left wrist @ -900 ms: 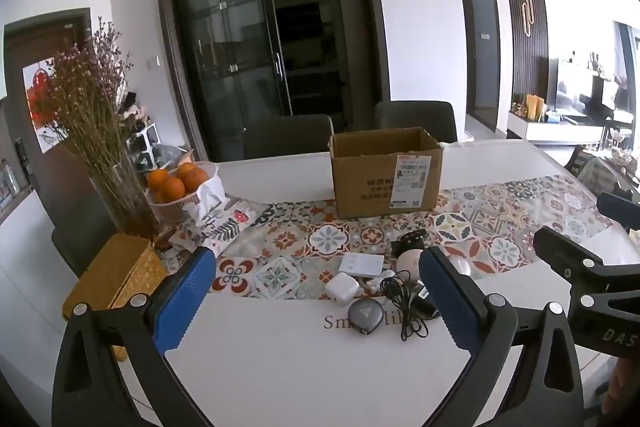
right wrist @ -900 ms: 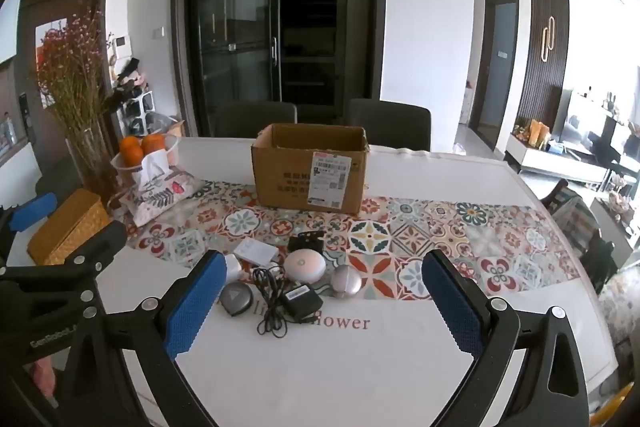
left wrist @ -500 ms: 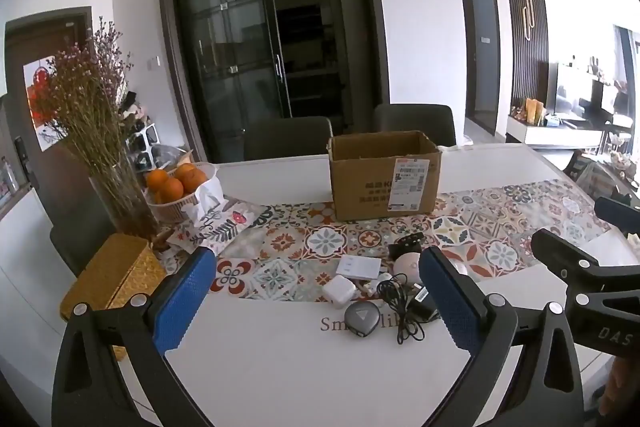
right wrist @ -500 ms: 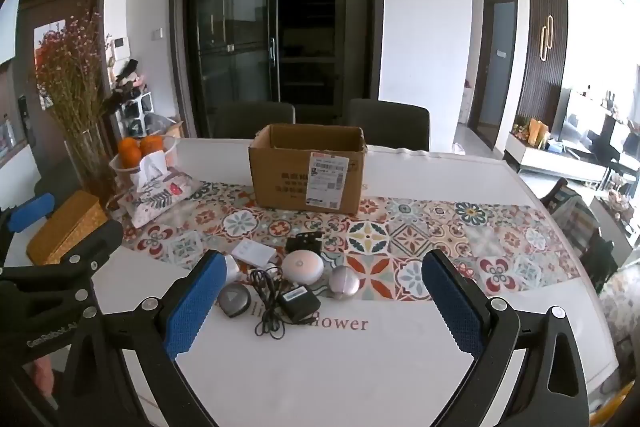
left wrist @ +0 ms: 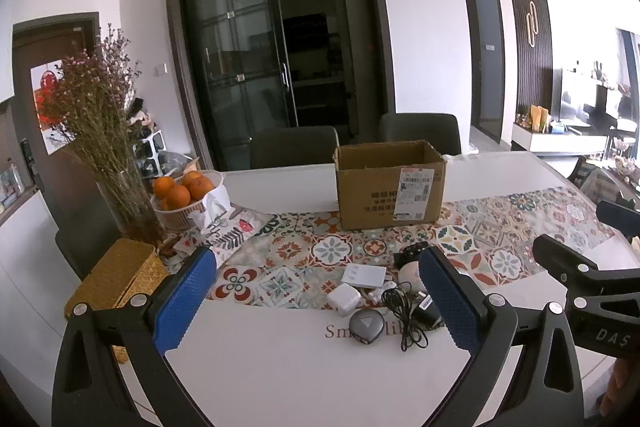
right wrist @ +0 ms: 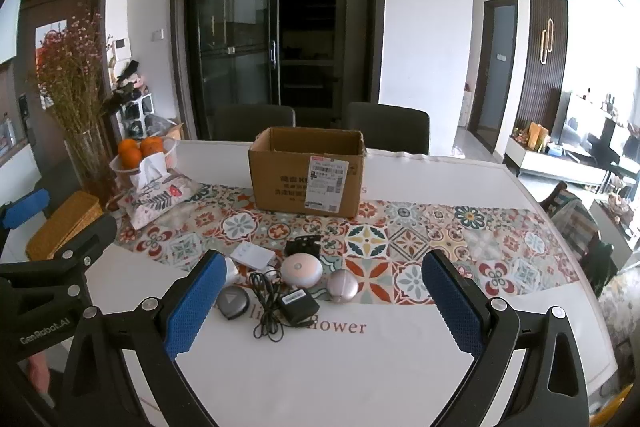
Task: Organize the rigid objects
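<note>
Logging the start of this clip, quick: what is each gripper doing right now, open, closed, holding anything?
Left gripper: open, holding nothing, above the table.
Right gripper: open, holding nothing, above the table.

1. The left gripper [left wrist: 316,299] has eased slightly to the right: in the left wrist view the box [left wrist: 390,185] and the cluster of small items around the gray disc [left wrist: 366,321] sit a little further left than before.
2. In the right wrist view the box [right wrist: 307,171] and the cluster around the black adapter [right wrist: 298,307] have drifted slightly left and up, so the right gripper [right wrist: 324,307] has shifted a little.
</note>
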`<state>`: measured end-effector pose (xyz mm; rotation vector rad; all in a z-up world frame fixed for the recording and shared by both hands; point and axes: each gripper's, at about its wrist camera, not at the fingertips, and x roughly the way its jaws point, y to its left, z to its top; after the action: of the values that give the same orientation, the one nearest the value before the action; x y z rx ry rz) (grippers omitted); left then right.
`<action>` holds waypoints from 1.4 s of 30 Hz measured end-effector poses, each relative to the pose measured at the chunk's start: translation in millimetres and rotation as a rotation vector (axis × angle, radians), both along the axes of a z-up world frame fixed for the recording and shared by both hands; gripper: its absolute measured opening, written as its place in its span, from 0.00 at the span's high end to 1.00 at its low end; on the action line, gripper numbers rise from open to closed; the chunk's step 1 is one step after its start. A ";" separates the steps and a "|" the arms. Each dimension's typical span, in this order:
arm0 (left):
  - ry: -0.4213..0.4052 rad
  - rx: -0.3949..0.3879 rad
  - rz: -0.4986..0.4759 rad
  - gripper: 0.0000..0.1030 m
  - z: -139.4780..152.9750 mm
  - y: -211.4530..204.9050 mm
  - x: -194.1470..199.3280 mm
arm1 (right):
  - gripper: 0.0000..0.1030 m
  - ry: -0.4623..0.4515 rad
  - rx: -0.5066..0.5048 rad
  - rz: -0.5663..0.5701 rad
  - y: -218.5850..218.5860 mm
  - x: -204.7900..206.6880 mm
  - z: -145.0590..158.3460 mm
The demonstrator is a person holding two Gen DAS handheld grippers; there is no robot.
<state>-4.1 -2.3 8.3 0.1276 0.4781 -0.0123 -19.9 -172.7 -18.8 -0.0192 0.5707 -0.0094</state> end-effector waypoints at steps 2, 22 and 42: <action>-0.007 -0.001 0.002 0.00 1.9 0.9 0.1 | 0.04 -0.001 0.000 0.001 -1.0 -0.4 0.4; 0.001 -0.006 -0.002 0.00 2.2 0.2 3.8 | 0.04 -0.004 -0.003 0.005 -3.2 1.7 3.7; -0.002 -0.005 -0.004 0.00 3.9 -2.7 5.2 | 0.04 -0.008 -0.005 0.005 -2.5 2.0 4.0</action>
<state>1.1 -5.0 12.1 0.1236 0.4756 -0.0174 -17.9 -175.2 -14.8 -0.0253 0.5631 -0.0064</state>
